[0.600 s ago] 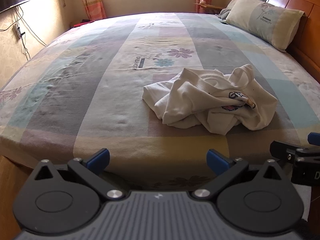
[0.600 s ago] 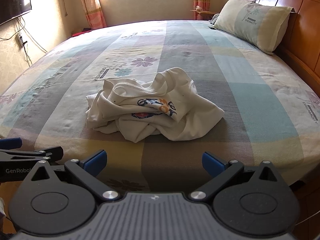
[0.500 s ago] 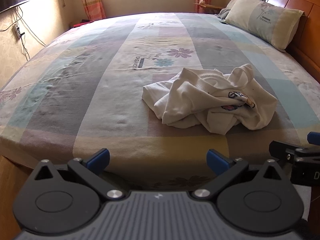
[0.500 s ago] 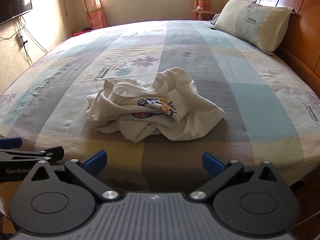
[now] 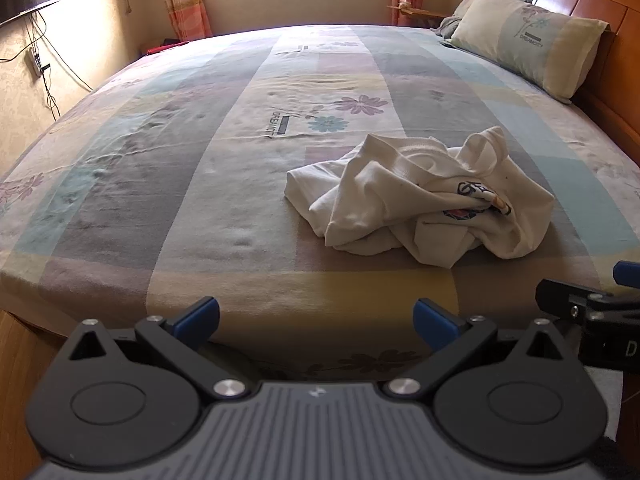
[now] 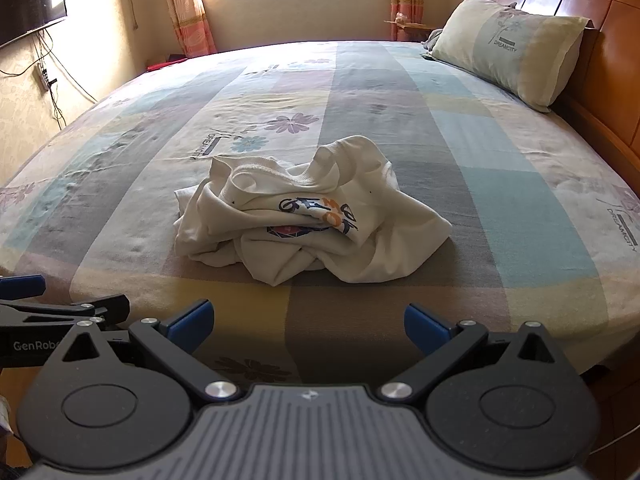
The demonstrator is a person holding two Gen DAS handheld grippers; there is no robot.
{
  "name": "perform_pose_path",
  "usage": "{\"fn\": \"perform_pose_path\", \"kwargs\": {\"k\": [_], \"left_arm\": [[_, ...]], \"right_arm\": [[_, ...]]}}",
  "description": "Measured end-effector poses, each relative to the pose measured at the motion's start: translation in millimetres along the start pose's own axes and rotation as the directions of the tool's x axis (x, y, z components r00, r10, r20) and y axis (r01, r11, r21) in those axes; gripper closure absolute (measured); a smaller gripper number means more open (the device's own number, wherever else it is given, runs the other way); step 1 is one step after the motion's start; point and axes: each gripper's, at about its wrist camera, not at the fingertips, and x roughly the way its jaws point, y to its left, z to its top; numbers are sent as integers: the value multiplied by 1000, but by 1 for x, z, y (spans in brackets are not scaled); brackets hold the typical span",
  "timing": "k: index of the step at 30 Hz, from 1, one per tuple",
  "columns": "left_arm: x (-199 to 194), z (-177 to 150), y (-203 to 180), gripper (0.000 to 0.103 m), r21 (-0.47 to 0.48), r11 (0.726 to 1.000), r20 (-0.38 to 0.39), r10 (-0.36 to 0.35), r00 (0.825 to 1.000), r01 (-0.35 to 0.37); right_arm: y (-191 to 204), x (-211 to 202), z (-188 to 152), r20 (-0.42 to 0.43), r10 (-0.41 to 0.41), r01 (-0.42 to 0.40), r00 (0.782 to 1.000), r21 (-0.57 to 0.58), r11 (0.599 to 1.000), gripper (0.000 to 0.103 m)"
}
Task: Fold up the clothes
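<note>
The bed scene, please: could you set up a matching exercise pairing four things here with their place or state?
Things:
1. white T-shirt
2. pillow
3. television
4. left gripper

Places or states:
A. mounted on the wall
B. open, holding nothing
C. crumpled on the bedsheet
D. leaning against the wooden headboard

Pairs: 1-C, 2-D, 3-A, 4-B

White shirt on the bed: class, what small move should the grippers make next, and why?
Probably bring both grippers forward to the shirt. It lies crumpled in a heap on the bed, and the left gripper and right gripper are open and empty at the bed's near edge, short of the cloth.
</note>
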Motion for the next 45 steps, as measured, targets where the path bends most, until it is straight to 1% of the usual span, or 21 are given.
{"fn": "perform_pose_path", "kwargs": {"k": [8,13,17,22,33,37,42,43,45], "left_arm": [[1,-1,1,1,-18,1000,8,-15,1000,16],[2,-1,1,1,-13,1000,8,-7,1000,7],[2,-1,1,1,-18,1000,5,-15,1000,15],[3,0,2,1,-7,1000,1,-1,1000,1],[11,6,8,1,-15,1000,-2,3,1000,-3],[13,7,10,1,-27,1000,28,0,1000,1],[15,9,8,1,1,999,82,34,996,-35],[16,10,8,1,6,999,84,33,996,-34],[20,11,9,1,-4,1000,37,11,999,-10]], "right_arm": [[1,1,1,-3,-4,4,1000,-4,1000,0],[2,2,0,-6,-4,4,1000,-12,1000,0],[2,2,1,-5,-7,7,1000,-15,1000,0],[4,3,2,-5,-11,11,1000,-21,1000,0],[12,10,10,-6,-22,22,1000,-63,998,0],[7,17,16,1,-4,4,1000,-77,997,0],[-4,28,28,23,36,-33,999,-118,992,0],[-6,30,30,28,44,-40,999,-126,991,0],[-11,34,35,36,60,-54,998,-143,988,0]]}}
